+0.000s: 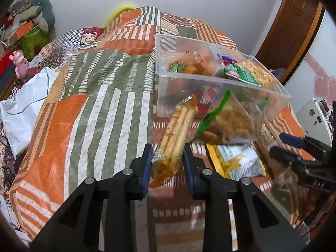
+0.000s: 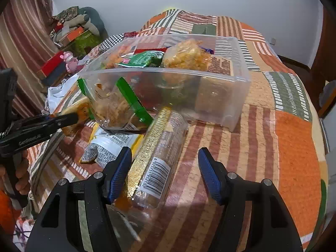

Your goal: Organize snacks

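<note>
our left tongs [image 1: 167, 163] are clamped on a long packet of biscuit sticks [image 1: 175, 138], which lies pinched between the blue pads and points away from us, tilted up toward the clear plastic bin [image 1: 210, 96] just ahead. our right tongs [image 2: 164, 174] stand apart, with nothing held; between their tips lies a clear-wrapped roll with a gold seam and a barcode [image 2: 156, 157], resting on the bed's patchwork quilt [image 2: 283, 136] and touching neither pad that we can tell.

just ahead and left of the right tongs sits a green-edged clear bag of fried snacks [image 2: 114, 103], leaning over a yellow and white packet [image 2: 111, 145] that lies flat on the quilt. beyond both stands the bin, already holding a green packet [image 2: 142, 59], a clear bag of pale crisps [image 2: 187, 55] and other orange snacks at its far left end.

from the left view, the right tongs [image 1: 287, 147] show at the far right, beside the green-edged bag [image 1: 224, 124]. well off to the left of our left tongs lies a white plastic bag [image 1: 23, 109].
</note>
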